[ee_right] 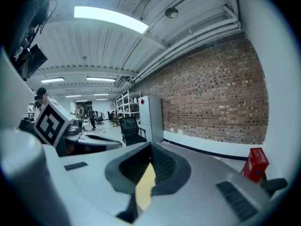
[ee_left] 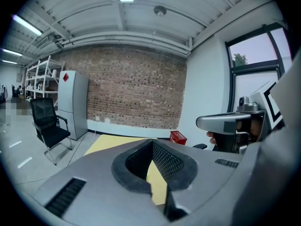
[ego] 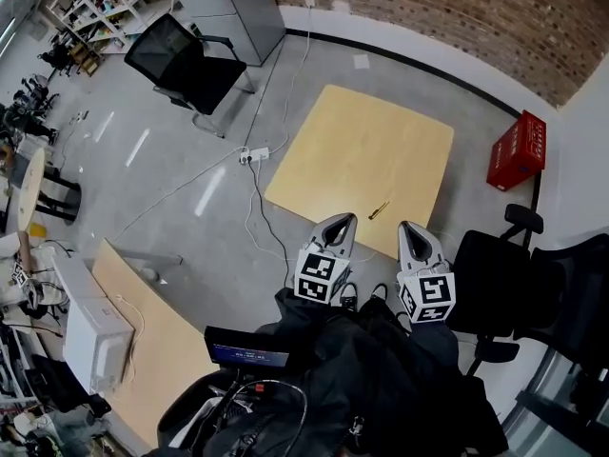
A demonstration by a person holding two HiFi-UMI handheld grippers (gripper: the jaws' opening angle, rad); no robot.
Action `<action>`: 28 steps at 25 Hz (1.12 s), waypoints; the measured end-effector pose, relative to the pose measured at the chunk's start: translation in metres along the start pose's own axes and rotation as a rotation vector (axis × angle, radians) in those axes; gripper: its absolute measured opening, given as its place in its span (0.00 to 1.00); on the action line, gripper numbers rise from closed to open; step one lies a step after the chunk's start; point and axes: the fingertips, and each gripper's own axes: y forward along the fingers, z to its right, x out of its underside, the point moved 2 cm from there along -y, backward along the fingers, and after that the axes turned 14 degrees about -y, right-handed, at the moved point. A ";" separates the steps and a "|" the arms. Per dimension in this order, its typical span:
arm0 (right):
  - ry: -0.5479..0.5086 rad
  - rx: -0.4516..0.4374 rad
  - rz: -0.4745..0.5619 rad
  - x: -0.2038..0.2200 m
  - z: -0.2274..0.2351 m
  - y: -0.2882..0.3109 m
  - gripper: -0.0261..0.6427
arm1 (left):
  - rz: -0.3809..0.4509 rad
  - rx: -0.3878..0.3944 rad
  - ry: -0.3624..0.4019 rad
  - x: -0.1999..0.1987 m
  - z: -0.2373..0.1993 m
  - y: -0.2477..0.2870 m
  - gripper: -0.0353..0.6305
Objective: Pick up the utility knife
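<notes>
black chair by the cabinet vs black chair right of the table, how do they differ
The cabinet-side chair stands far from the table; the table-side chair sits at its right corner. The cabinet-side chair has metal frame legs; the table-side chair seemingly has a star base. Both are black with armrests.

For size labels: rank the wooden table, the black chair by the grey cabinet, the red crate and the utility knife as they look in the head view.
Largest to smallest:
1. wooden table, by far
2. black chair
3. red crate, clearly smaller than the chair
4. utility knife, a thin sliver on the table
</notes>
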 end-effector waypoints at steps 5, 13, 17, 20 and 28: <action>0.003 -0.019 -0.023 0.009 0.017 0.011 0.04 | -0.030 -0.015 -0.009 0.002 -0.002 0.021 0.05; 0.069 -0.017 -0.151 0.066 0.045 0.022 0.04 | -0.157 -0.016 0.000 0.041 -0.001 0.066 0.05; 0.101 -0.027 -0.214 0.097 0.055 0.031 0.04 | -0.232 -0.011 0.014 0.071 -0.006 0.093 0.05; 0.120 -0.042 -0.256 0.113 0.058 0.036 0.04 | -0.286 -0.015 0.037 0.089 -0.014 0.109 0.05; 0.114 -0.089 -0.330 0.144 0.063 0.052 0.04 | -0.406 -0.042 0.099 0.141 -0.045 0.147 0.05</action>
